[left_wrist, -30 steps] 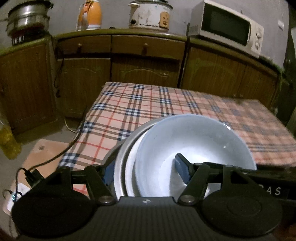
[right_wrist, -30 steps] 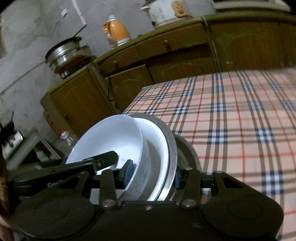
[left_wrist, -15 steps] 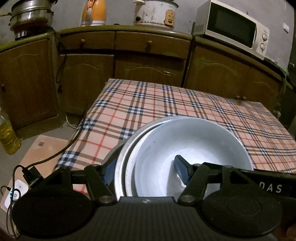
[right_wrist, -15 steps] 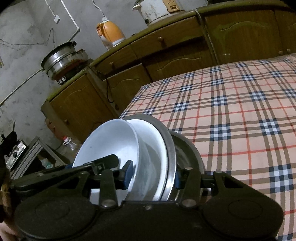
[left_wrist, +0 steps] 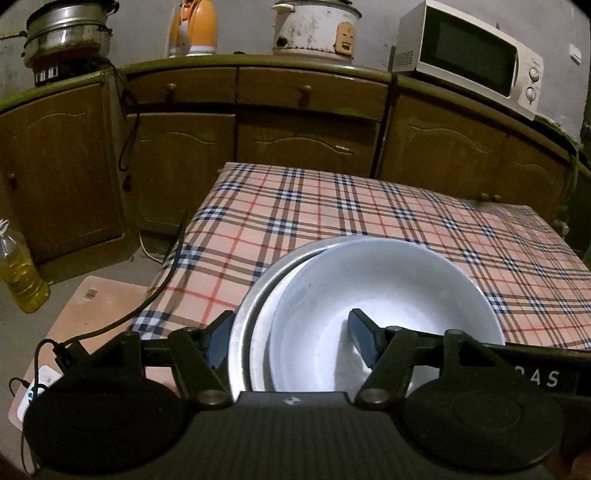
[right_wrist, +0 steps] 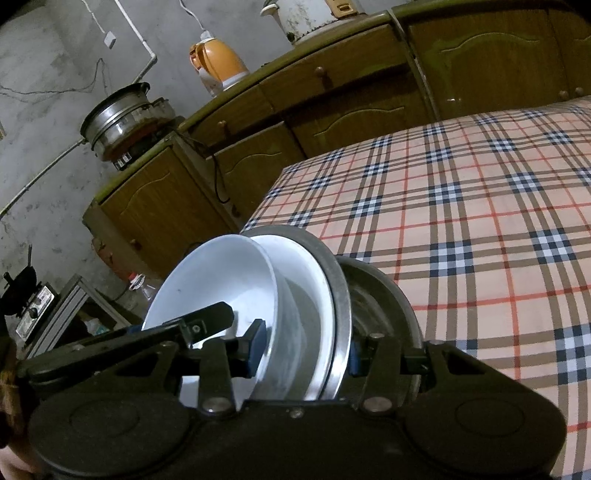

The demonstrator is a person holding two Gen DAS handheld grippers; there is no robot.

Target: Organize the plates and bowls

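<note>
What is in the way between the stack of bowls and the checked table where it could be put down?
Nothing visible. The stack of bowls is held by both grippers, left gripper and right gripper, and the checked table ahead shows only bare cloth.

I see a white bowl [left_wrist: 384,295] in a silver-grey metal plate [left_wrist: 247,325] at six o'clock, a peach-red-navy plaid tablecloth [left_wrist: 332,221], brown cabinets [left_wrist: 306,122] at twelve, and an orange kettle [right_wrist: 218,66].

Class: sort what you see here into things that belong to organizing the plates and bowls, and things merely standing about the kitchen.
Job: white bowl, white dish, metal plates, left gripper, right gripper.
Standing about: microwave, rice cooker, orange kettle, steel pot, oil bottle.
</note>
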